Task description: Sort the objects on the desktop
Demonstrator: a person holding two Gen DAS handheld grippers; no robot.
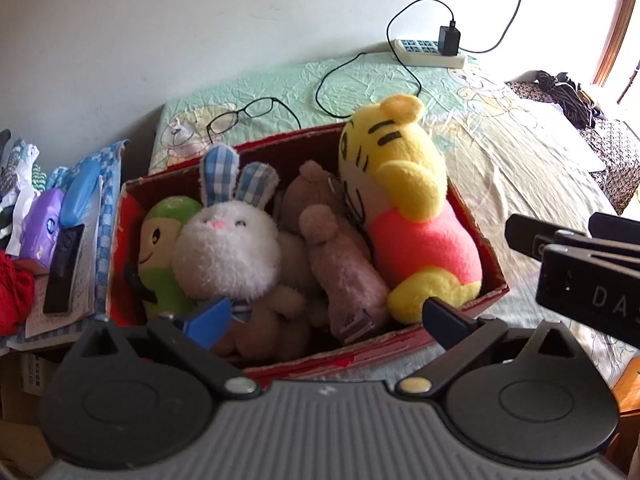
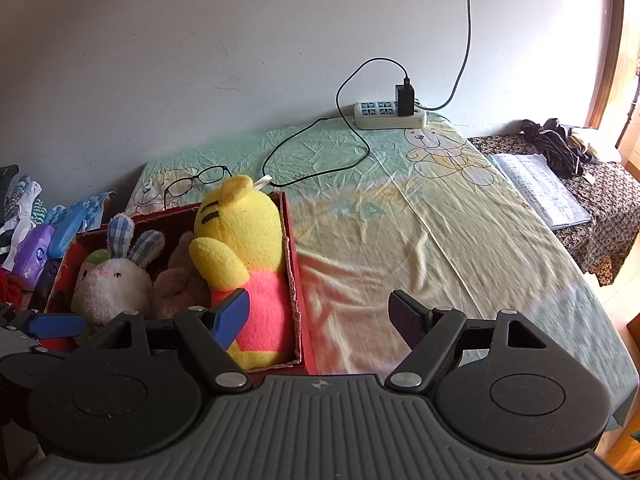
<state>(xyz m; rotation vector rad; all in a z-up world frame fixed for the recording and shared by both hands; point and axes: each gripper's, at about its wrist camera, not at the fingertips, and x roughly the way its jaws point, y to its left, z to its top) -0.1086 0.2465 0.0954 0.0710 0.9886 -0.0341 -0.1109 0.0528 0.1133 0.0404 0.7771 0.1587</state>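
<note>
Closest to the lens in both views are the grippers themselves. The left gripper [image 1: 326,320] sits low over the near edge of the red box [image 1: 478,216], jaws spread wide with nothing between them, 1 blue pad on the left and 1 black on the right. The right gripper [image 2: 322,316] is the same deal, jaws wide and empty, hanging over the bed sheet [image 2: 460,240] just right of the box.

Going left to right: there's a messy pile beside the box with a purple tissue pack [image 1: 42,226], a blue case [image 1: 80,192] and a black remote-looking thing [image 1: 64,268] lying on some papers.

Then the box, which is packed with 4 soft toys I can pick out. A green doll [image 1: 160,248] is squashed into the left end, a white bunny [image 1: 228,248] with blue checked ears is right against it, a brownish-pink plush [image 1: 332,248] lies in the middle, and a yellow tiger [image 1: 408,208] in a pink shirt leans on the right wall, head poking above the rim.

Behind the box a pair of glasses [image 1: 240,114] lies on the sheet. Further right, by the wall, a white power strip [image 2: 390,114] has a black charger [image 2: 405,100] plugged in, cable looping across the sheet. Far right there's an open booklet [image 2: 540,188].
</note>
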